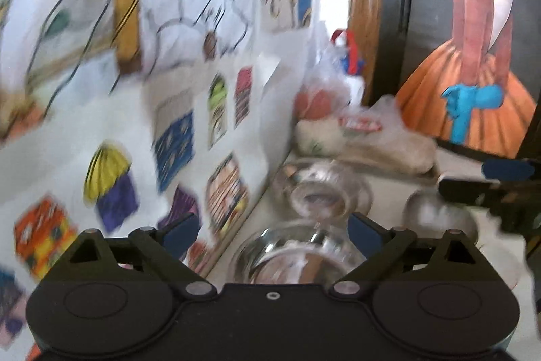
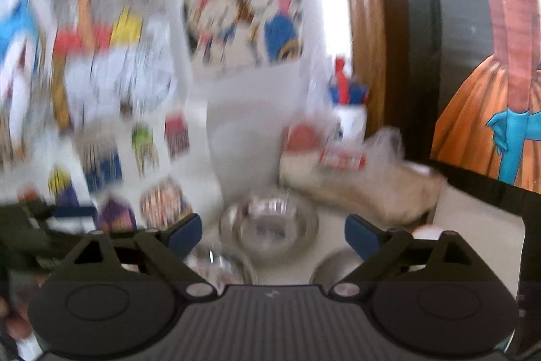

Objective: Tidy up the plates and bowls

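White counter, sticker-covered wall; left gripper, right gripper spread, empty.

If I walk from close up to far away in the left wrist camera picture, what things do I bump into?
Left gripper, jaws open and empty → near glass bowl → second glass bowl → crumpled plastic bag → painting of an orange dress leaning at the back.
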`<control>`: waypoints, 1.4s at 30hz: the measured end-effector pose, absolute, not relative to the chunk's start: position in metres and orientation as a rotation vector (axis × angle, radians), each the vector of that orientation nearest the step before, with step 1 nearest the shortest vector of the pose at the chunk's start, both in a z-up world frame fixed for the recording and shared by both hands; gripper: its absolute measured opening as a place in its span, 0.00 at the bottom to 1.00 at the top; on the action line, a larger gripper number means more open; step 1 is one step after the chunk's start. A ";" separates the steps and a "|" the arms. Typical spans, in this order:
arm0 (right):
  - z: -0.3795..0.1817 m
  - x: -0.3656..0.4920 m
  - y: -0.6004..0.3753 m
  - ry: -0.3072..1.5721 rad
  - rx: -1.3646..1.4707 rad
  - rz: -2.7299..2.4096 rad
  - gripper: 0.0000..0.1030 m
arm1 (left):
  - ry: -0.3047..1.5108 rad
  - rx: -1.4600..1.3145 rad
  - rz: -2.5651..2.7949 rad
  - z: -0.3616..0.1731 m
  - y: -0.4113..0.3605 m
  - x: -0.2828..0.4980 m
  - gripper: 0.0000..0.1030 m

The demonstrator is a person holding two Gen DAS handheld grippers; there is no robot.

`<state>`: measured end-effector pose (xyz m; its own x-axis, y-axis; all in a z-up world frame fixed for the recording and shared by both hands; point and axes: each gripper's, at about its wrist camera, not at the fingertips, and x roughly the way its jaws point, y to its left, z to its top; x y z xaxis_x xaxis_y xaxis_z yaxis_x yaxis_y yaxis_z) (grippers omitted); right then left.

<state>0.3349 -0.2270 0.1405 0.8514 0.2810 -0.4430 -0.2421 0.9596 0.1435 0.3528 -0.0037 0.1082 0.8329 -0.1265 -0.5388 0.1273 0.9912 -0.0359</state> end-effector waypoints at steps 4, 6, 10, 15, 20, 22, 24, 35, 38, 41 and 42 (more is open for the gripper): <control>0.173 0.359 -0.251 0.443 0.132 0.278 0.98 | 0.575 -0.004 -0.126 0.121 -0.009 0.380 0.99; 0.178 0.378 -0.258 0.459 0.134 0.283 0.99 | 0.595 0.009 -0.131 0.120 -0.014 0.394 0.99; 0.166 0.423 -0.267 0.577 0.167 0.316 0.99 | 0.659 0.002 -0.147 0.104 -0.019 0.427 0.99; 0.121 0.471 -0.274 0.719 0.211 0.308 0.98 | 0.722 0.035 -0.160 0.076 -0.036 0.460 0.98; 0.080 0.508 -0.286 0.827 0.283 0.314 0.92 | 0.768 0.041 -0.163 0.053 -0.046 0.488 0.96; 0.066 0.519 -0.288 0.867 0.294 0.314 0.90 | 0.789 0.050 -0.158 0.046 -0.050 0.497 0.95; 0.054 0.529 -0.289 0.899 0.296 0.317 0.89 | 0.826 0.060 -0.141 0.038 -0.054 0.505 0.91; 0.015 0.561 -0.278 1.005 0.308 0.349 0.56 | 0.921 -0.102 -0.066 0.018 -0.045 0.537 0.63; 0.008 0.565 -0.274 1.025 0.297 0.348 0.46 | 0.944 -0.147 -0.060 0.012 -0.042 0.542 0.51; 0.002 0.566 -0.272 1.037 0.300 0.352 0.36 | 0.956 -0.177 -0.056 0.007 -0.040 0.545 0.46; 0.000 0.567 -0.271 1.041 0.303 0.355 0.34 | 0.958 -0.175 -0.054 0.005 -0.041 0.546 0.45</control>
<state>0.5668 -0.2715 0.0000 0.4580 0.4239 -0.7813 -0.1414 0.9025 0.4068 0.5463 -0.0407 0.0053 0.5753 -0.1236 -0.8086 -0.0313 0.9845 -0.1728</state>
